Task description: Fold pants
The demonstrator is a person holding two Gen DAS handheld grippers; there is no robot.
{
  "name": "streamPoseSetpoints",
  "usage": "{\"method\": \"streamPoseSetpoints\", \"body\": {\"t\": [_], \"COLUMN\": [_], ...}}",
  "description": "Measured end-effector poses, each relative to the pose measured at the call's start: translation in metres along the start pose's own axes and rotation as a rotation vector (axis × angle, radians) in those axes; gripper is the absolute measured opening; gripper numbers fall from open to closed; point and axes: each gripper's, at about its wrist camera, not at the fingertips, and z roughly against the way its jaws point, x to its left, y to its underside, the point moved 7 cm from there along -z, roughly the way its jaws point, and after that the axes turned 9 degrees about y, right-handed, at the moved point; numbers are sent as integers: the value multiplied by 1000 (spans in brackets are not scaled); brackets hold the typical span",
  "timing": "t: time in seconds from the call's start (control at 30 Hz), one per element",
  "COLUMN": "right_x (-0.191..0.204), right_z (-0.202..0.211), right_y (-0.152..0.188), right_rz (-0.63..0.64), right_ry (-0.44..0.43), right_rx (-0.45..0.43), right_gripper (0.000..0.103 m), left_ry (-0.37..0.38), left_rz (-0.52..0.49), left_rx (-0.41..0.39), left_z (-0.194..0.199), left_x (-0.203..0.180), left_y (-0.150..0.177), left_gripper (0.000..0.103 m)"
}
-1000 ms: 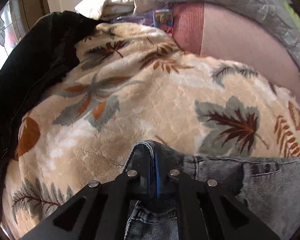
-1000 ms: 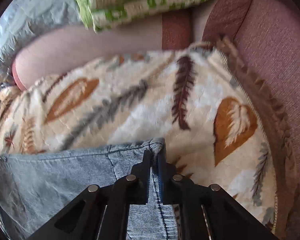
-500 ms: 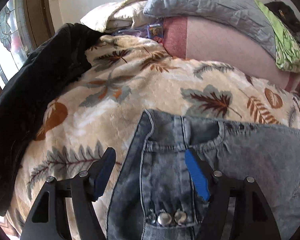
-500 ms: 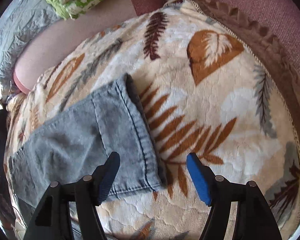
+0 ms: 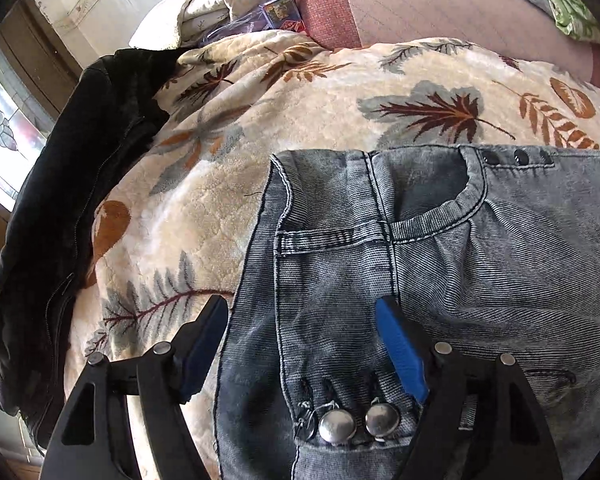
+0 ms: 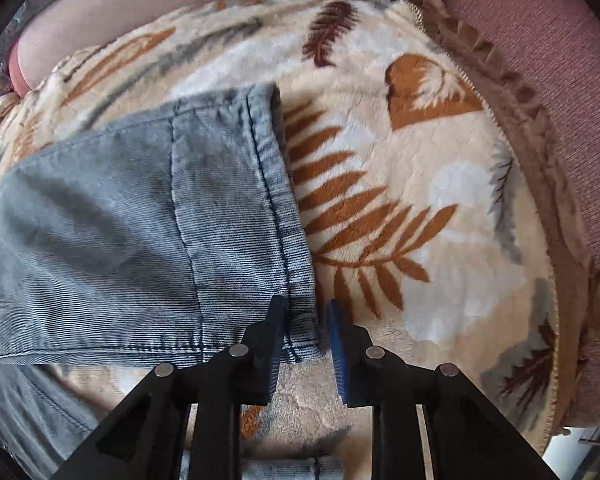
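Grey-blue denim pants lie flat on a cream leaf-print blanket (image 5: 284,92). In the left wrist view their waistband end (image 5: 380,248), with pocket and metal buttons (image 5: 356,424), lies under my left gripper (image 5: 300,340), which is wide open with the waist corner between its blue pads. In the right wrist view the hem end of the pants (image 6: 236,216) lies flat. My right gripper (image 6: 302,332) is partly open around the near hem corner, the jaws not pressing the cloth.
A black jacket (image 5: 68,216) lies along the blanket's left side. Pillows and bedding (image 5: 220,4) are piled at the back against a pink sofa (image 6: 548,64). The blanket's brown fringe (image 6: 512,92) runs by the sofa arm on the right.
Both grippers let go of the pants' far edge, opened and pulled back toward me. The right gripper has since narrowed around the near hem corner.
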Motion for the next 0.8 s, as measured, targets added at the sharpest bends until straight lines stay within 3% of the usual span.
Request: {"method": "streamPoseSetpoints", "body": {"t": [0.03, 0.07, 0.17, 0.23, 0.3, 0.33, 0.37, 0.47, 0.53, 0.6, 0.67, 0.73, 0.8], "right_x": [-3, -6, -8, 4, 24, 37, 43, 44, 51, 60, 72, 78, 76], "right_z": [9, 21, 59, 72, 58, 38, 14, 30, 55, 63, 51, 30, -7], "right_y": [-2, -5, -11, -8, -2, 5, 16, 3, -18, -40, -64, -86, -102], "right_rz": [-30, -53, -75, -80, -88, -86, -84, -98, -92, -95, -107, -142, -181], "right_ry": [-9, -44, -50, -159, -271, -283, -276, -281, -343, -389, -457, -469, -430], "right_rx": [-11, -40, -150, -170, -98, -15, 91, 57, -12, -31, -8, 7, 39], "right_gripper": [44, 50, 61, 66, 69, 70, 70, 70, 70, 70, 70, 70, 70], "left_ry": [10, 17, 49, 80, 52, 44, 33, 22, 8, 14, 67, 67, 46], "left_rz": [1, -9, -47, -71, -123, -145, -146, -145, -164, -161, -130, -124, -117], "left_rx": [-39, -82, -159, -125, -1, 49, 13, -10, -85, -109, -55, 4, -38], "left_z": [13, 27, 53, 44, 11, -3, -4, 12, 30, 34, 19, -4, -6], "left_x": [-1, -3, -17, -29, -40, -44, -45, -46, -47, -49, -49, -48, -46], "left_y": [-2, -3, -2, 4, 18, 26, 26, 21, 14, 10, 14, 23, 23], "left_gripper": [78, 78, 78, 78, 78, 79, 80, 81, 81, 81, 81, 83, 90]}}
